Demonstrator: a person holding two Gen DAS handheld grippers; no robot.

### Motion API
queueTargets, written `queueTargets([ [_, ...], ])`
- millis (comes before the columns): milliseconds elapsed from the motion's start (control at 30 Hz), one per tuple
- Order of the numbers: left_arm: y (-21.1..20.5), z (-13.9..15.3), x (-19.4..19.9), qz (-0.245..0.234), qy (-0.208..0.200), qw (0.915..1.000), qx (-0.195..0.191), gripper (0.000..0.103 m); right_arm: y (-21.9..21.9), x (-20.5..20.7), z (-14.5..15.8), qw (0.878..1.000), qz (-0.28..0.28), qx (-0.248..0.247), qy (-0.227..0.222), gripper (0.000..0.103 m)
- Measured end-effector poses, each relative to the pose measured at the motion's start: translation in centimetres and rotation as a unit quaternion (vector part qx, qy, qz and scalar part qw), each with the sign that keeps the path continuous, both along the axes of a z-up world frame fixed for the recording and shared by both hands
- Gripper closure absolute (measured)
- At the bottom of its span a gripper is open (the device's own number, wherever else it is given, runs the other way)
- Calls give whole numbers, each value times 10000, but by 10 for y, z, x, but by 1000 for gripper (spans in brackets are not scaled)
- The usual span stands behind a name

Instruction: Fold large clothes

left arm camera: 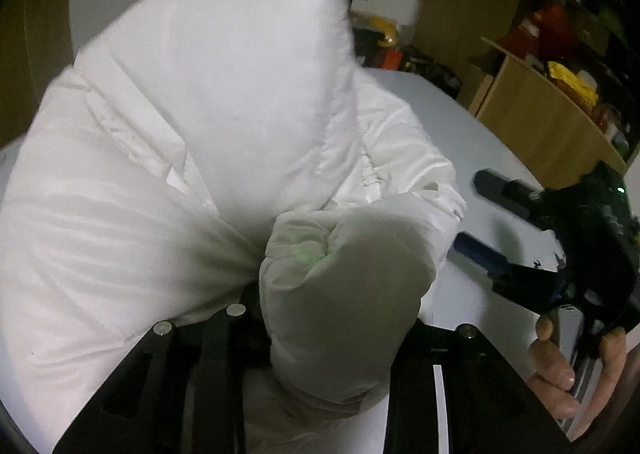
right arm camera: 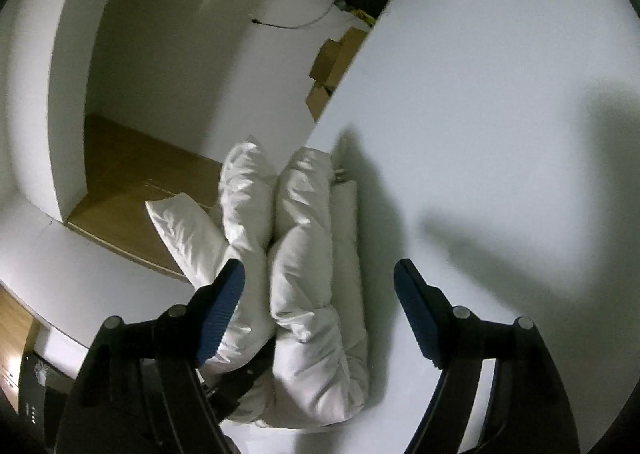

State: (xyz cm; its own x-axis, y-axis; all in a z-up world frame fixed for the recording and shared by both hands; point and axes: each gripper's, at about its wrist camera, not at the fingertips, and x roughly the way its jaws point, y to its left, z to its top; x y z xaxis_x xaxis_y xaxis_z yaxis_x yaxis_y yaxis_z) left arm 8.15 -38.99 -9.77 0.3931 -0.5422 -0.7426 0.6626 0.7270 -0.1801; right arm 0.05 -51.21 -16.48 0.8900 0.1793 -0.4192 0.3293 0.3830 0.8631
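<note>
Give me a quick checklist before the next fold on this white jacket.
1. Right gripper let go: ok, jaws wide, nothing pressed between them.
2. Left gripper grip on jacket: cannot tell, padding hides its fingertips.
3. Jacket on table: not ok, one part hangs past the edge.
4. Fold lying flat: not ok, a puffy flap stands up.
5. Table space beside jacket: ok, bare surface on the right.

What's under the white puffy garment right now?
The white padded garment lies on the pale tabletop, part overhanging its left edge. Whatever sits beneath its folds is covered. The open right gripper straddles it without pressing.
</note>
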Motion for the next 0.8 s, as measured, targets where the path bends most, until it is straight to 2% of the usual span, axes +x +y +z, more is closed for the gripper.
queueTargets([
  [67, 12, 7, -8, -174, -45, 9997, -139, 56, -3, -5, 1, 10000, -59, -62, 31, 25],
  [133, 30, 18, -19, -320, 56, 9992, -232, 24, -4, -8, 11, 9997, -103, -184, -91, 25],
  [200, 63, 35, -36, -431, 139, 9970, -621, 3, 3, -21, 21, 9993, -96, -349, -94, 25],
  [233, 79, 43, -44, -452, 176, 9956, -804, 0, 7, -25, 31, 9988, -65, -476, -53, 25],
  [333, 132, 66, -59, -479, 188, 9914, -1200, 0, 24, -25, 60, 9974, 172, -700, 31, 25],
  [433, 181, 77, -56, -232, 93, 9908, -1331, 0, 54, -9, 98, 9929, 576, -1038, 20, 25],
  [467, 197, 78, -52, -96, 106, 9906, -1363, 0, 68, 6, 115, 9882, 776, -1306, 182, 25],
  [533, 221, 79, -47, 141, 143, 9888, -1482, 0, 85, 32, 130, 9791, 1055, -1637, 581, 23],
  [633, 248, 80, -40, 533, 195, 9847, -1649, 0, 108, 87, 130, 9568, 1580, -2086, 1264, 23],
  [667, 256, 78, -37, 644, 225, 9836, -1672, 0, 117, 101, 124, 9457, 1827, -2207, 1536, 23],
  [767, 290, 72, -30, 846, 322, 9808, -1729, 0, 146, 128, 97, 9002, 2477, -2728, 2322, 23],
  [800, 298, 69, -25, 936, 384, 9795, -1741, 0, 150, 131, 91, 8895, 2456, -2914, 2519, 45],
])
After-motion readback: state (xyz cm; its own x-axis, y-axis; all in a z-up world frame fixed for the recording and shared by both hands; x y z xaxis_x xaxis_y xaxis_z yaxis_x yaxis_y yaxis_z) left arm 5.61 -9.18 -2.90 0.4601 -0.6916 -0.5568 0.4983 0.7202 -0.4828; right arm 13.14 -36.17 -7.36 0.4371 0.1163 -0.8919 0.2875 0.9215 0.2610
